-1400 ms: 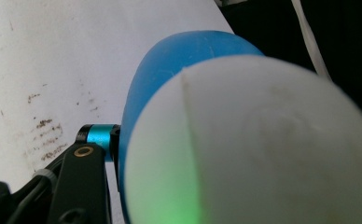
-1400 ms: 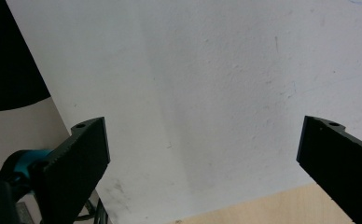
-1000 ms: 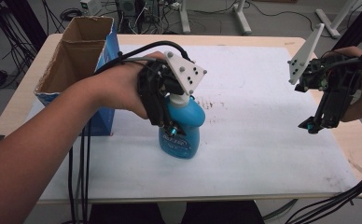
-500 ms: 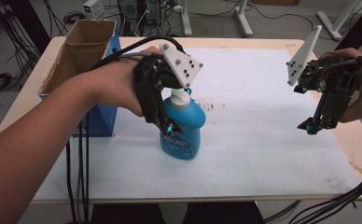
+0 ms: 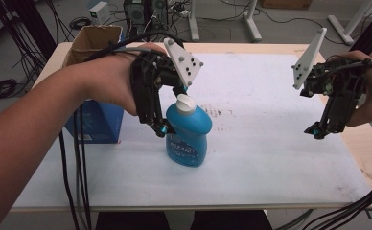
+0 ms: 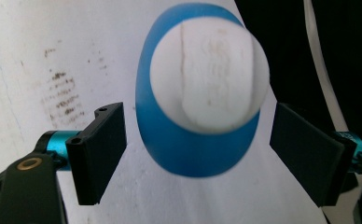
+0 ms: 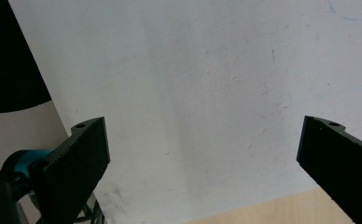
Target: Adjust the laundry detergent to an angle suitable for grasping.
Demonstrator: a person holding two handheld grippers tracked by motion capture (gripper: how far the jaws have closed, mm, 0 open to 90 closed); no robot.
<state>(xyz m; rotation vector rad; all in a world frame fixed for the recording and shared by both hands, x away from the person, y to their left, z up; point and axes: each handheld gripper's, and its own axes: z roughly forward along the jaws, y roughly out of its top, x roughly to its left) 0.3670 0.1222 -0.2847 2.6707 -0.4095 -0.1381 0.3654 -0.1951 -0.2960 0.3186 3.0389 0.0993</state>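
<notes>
My left forearm comes in from the lower left of the high view and crosses the table's near half, wrist bent so that my left gripper [image 5: 167, 117] points steeply down at the blue detergent bottle [image 5: 188, 136]. The grey plate on its top tilts up and away from me. Its jaws have just been opening: in the left gripper view they stand apart on either side of the bottle's white cap [image 6: 209, 81], with a clear gap between each pad and the blue shoulder below, so nothing is pinched. From that view I look almost straight down on the cap, and the bottle's round blue body shows around it.

The bottle stands upright on the white mat [image 5: 270, 158], a little left of the table's middle and toward its near edge. Just to its left stands an open cardboard box [image 5: 90, 40] with blue printed sides, close to the bottle but not touching it.

My right hand hovers well off to the right, above the mat's right edge. My right gripper [image 5: 320, 129] hangs from it pointing down and slightly inward, its grey plate raised toward the table's middle. Its jaws are spread wide over bare mat, with a strip of wooden tabletop [image 7: 281, 210] below them.
</notes>
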